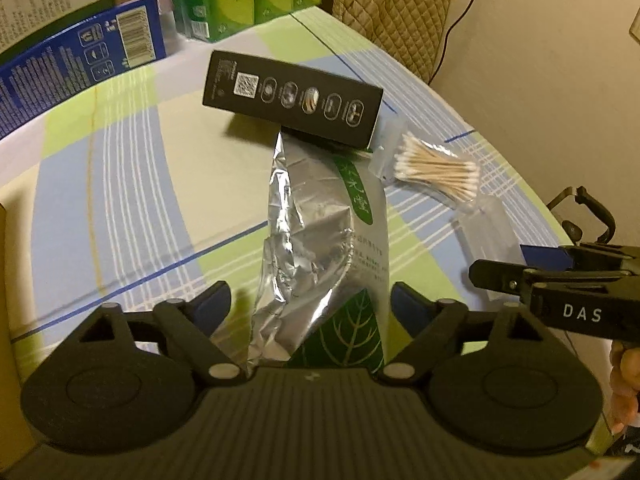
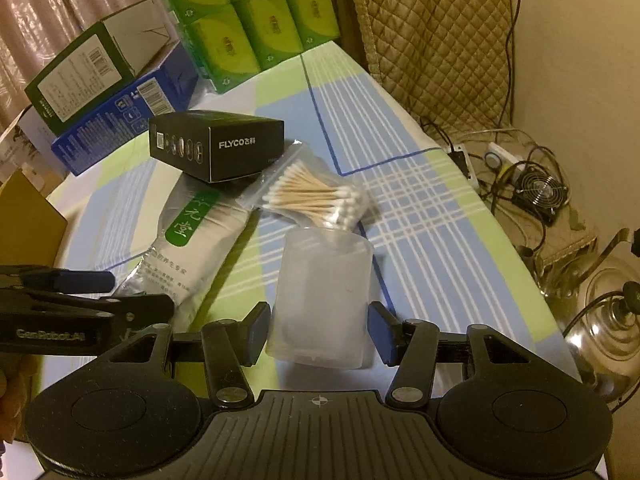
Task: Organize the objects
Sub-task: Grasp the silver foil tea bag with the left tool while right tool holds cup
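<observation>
Silver foil pouch (image 1: pixel 316 248) with the green leaf print lies lengthwise on the table, its far end tucked under a black FLYCO box (image 2: pixel 218 148) that sits tilted on top of it. Just right of the box is a clear zip bag of cotton swabs (image 2: pixel 316 198), and touching the near edge of that bag is a frosted plastic cup (image 2: pixel 322 296) lying on its side. Further back there's a blue carton (image 2: pixel 120 120) with a green-and-white box (image 2: pixel 86 76) stacked on it, plus a wall of green tissue packs (image 2: pixel 244 20). A brown cardboard edge (image 2: pixel 28 220) pokes in at the left.

Everything sits on a plaid cloth (image 2: pixel 420 208) in blue, lime and cream. Behind the table is a quilted tan cover (image 2: pixel 432 40), and down on the floor to the right there's a tangle of cables, a small fan (image 2: pixel 540 194) and a shiny metal lid (image 2: pixel 608 328).

Left gripper (image 1: pixel 310 306) is spread wide with the pouch's near end between the fingers, neither pad clearly pressing it. Right gripper (image 2: pixel 320 330) is also spread, straddling the cup with a little gap on each side.
</observation>
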Available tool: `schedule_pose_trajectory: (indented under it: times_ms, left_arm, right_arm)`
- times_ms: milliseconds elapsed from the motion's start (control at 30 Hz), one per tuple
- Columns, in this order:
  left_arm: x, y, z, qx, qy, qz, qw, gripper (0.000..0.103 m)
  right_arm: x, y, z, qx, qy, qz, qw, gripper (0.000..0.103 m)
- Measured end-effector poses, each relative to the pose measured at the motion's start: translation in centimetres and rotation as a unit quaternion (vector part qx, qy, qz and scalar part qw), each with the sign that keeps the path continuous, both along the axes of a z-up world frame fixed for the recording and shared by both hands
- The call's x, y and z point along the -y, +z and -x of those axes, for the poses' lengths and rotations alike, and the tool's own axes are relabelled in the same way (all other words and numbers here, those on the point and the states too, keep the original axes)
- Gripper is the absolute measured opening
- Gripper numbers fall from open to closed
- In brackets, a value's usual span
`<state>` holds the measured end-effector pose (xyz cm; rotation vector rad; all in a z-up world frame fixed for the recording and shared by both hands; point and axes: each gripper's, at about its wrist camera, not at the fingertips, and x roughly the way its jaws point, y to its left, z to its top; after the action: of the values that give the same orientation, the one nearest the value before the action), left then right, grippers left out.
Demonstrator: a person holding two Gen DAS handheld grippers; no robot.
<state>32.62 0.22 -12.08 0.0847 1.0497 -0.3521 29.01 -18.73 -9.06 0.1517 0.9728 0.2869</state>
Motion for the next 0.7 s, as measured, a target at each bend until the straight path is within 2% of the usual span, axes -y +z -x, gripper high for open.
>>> schedule_pose_trajectory:
  times_ms: [33, 133, 200, 233, 367, 400, 433, 500, 700]
  left_arm:
    - [0.0, -0.1, 0.0, -0.004, -0.002, 0.002, 1.0000, 0.069]
    - [-0.1, -0.2, 0.5, -0.005, -0.001, 0.007, 1.0000, 0.063]
    - [-0.7, 0.1, 1.3, -0.010, 0.007, 0.019, 0.9997, 0.052]
    - [-1.0, 0.4, 1.8, -0.010, 0.012, 0.026, 0.9995, 0.044]
    - [-2.0, 1.2, 5.1, -0.014, 0.029, 0.030, 0.9990, 0.025]
    - [-2.3, 1.2, 6.1, -0.021, 0.032, 0.031, 0.9988, 0.012]
    - [-2.5, 1.1, 7.1, -0.025, 0.041, 0.025, 0.9985, 0.007]
    - [-2.9, 1.0, 9.1, -0.024, 0.051, 0.014, 0.9983, 0.007]
    - [-4.4, 2.1, 11.8, -0.014, 0.083, 0.036, 0.9958, 0.007]
  right_arm:
    - [-0.1, 0.0, 0.0, 0.000, 0.001, 0.001, 1.000, 0.050]
    - [-0.2, 0.0, 0.1, 0.002, 0.003, 0.001, 1.000, 0.050]
    - [-0.4, 0.0, 0.2, 0.003, 0.007, 0.002, 1.000, 0.050]
    - [-0.4, -0.1, 0.3, 0.003, 0.011, 0.001, 1.000, 0.050]
    - [-0.9, 0.0, 1.3, 0.000, 0.029, -0.002, 1.000, 0.050]
    - [-1.2, 0.1, 1.7, -0.001, 0.038, -0.002, 0.999, 0.050]
    - [-1.5, 0.0, 2.2, -0.002, 0.047, -0.002, 0.999, 0.050]
    - [-2.0, 0.0, 3.1, -0.004, 0.064, -0.006, 0.998, 0.050]
    - [-3.2, 0.2, 4.3, 0.006, 0.092, -0.007, 0.996, 0.050]
